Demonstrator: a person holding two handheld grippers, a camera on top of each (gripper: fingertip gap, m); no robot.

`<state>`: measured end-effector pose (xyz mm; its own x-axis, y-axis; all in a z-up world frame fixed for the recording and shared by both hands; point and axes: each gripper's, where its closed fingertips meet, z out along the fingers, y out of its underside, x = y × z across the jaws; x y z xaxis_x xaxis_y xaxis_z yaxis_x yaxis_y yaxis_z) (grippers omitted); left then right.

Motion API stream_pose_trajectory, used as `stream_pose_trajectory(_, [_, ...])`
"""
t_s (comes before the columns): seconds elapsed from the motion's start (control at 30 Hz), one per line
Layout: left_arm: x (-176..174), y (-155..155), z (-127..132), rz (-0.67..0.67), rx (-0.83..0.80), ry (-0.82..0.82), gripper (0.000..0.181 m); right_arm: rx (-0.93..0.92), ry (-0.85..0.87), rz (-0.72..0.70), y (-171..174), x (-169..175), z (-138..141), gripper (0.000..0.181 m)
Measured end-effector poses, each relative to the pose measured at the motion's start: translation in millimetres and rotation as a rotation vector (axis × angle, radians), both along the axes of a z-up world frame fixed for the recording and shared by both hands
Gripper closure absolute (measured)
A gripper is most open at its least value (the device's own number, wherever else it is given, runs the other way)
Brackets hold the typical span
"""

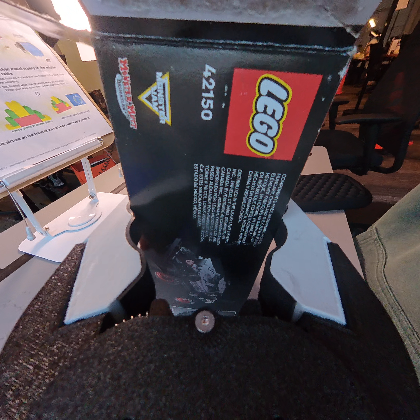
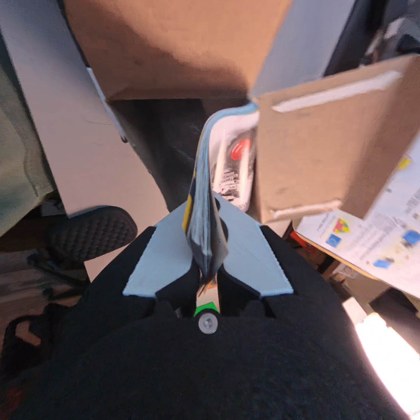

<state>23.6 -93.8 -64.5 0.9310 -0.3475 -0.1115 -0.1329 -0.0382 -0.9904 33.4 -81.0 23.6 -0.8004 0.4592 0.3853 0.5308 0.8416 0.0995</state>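
- Black box (image 1: 218,145), printed with a red logo patch and white text, held upright between the white fingers (image 1: 106,268) of the left gripper (image 1: 205,256); jaws pinching its lower end, its torn upper edge up near the top of the view.
- Folded booklet (image 2: 204,218), seen edge-on, pinched in the right gripper (image 2: 205,236); jaws pressed together on its lower end, pages curving up and away to the right.
- Left of the box, a white stand (image 1: 59,218) with a tilted instruction sheet (image 1: 43,95) showing coloured brick drawings, resting on a pale table (image 1: 13,293).
- Right of the box, a black mesh chair armrest (image 1: 329,193) and a grey-green sleeve (image 1: 395,284) at the edge.
- Beyond the booklet, a brown cardboard box (image 2: 322,145) to the right, just beside the pages; the instruction sheet (image 2: 372,241) below it.
- Blurred right wrist view: brown surface above, dark gap behind the booklet, armrest (image 2: 91,231) lower left.
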Motion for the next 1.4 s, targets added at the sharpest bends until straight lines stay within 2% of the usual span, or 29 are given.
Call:
stream_pose_trajectory(0.13, [-0.9, -5.3, 0.9, -0.016, 0.014, -0.027, 0.062, 0.077, -0.119, 0.084, -0.6, -6.0, -44.5, 0.180])
stream_pose_trajectory(0.23, [-10.1, -8.4, 0.7, 0.002, 0.010, -0.059, 0.062, 0.119, -0.091, 0.171, -6.0, -15.2, -24.3, 0.181])
stream_pose_trajectory(0.37, [-22.0, -17.0, 1.7, -0.007, 0.017, -0.124, 0.062, 0.147, 0.103, 0.184, 4.8, -43.8, 25.5, 0.181])
stream_pose_trajectory(0.43, [-19.6, -17.4, 1.9, -0.009, 0.017, -0.110, 0.062, 0.137, 0.162, 0.202, 9.1, -56.6, 33.1, 0.180])
stream_pose_trajectory(0.57, [-17.1, -19.1, 1.6, -0.018, 0.020, -0.098, 0.062, 0.132, 0.214, 0.264, 8.9, -72.6, 34.0, 0.180])
stream_pose_trajectory(0.67, [-16.4, -19.4, 1.9, -0.018, 0.023, -0.086, 0.062, 0.033, 0.082, 0.285, 0.7, -56.9, 31.4, 0.181])
stream_pose_trajectory(0.77, [-16.8, -17.4, 1.5, -0.031, 0.012, -0.108, 0.062, 0.016, -0.018, 0.247, 4.8, -54.0, 24.2, 0.180])
stream_pose_trajectory(0.87, [-12.4, -18.0, 2.0, -0.039, 0.021, -0.077, 0.062, 0.029, 0.020, 0.203, 10.1, -69.9, 37.4, 0.180])
stream_pose_trajectory(0.9, [-10.9, -18.1, 1.8, -0.038, 0.020, -0.073, 0.062, 0.020, -0.013, 0.188, 10.8, -69.3, 30.5, 0.180])
stream_pose_trajectory(0.97, [-10.0, -17.6, 1.5, -0.042, 0.015, -0.085, 0.062, 0.036, -0.150, 0.190, 10.4, -56.0, -2.6, 0.181])
stream_pose_trajectory(1.0, [-11.2, -17.2, 0.6, -0.041, 0.005, -0.099, 0.062, 0.100, -0.123, 0.224, 13.1, -63.4, -5.5, 0.180])
stream_pose_trajectory(1.03, [-13.8, -17.8, 0.8, -0.039, 0.007, -0.111, 0.062, 0.089, -0.117, 0.237, 8.0, -65.9, -1.9, 0.181])
stream_pose_trajectory(1.17, [-21.5, -25.0, 0.8, -0.028, 0.008, -0.138, 0.061, -0.039, -0.005, 0.225, -7.3, -80.7, 34.5, 0.181])
stream_pose_trajectory(1.33, [-30.8, -25.3, 0.4, -0.007, 0.005, -0.180, 0.060, -0.157, -0.062, 0.193, -16.0, -70.9, 13.6, 0.180])
stream_pose_trajectory(1.4, [-30.8, -26.1, 1.0, -0.011, 0.005, -0.173, 0.060, -0.157, -0.017, 0.165, -12.0, -75.0, 17.6, 0.181])
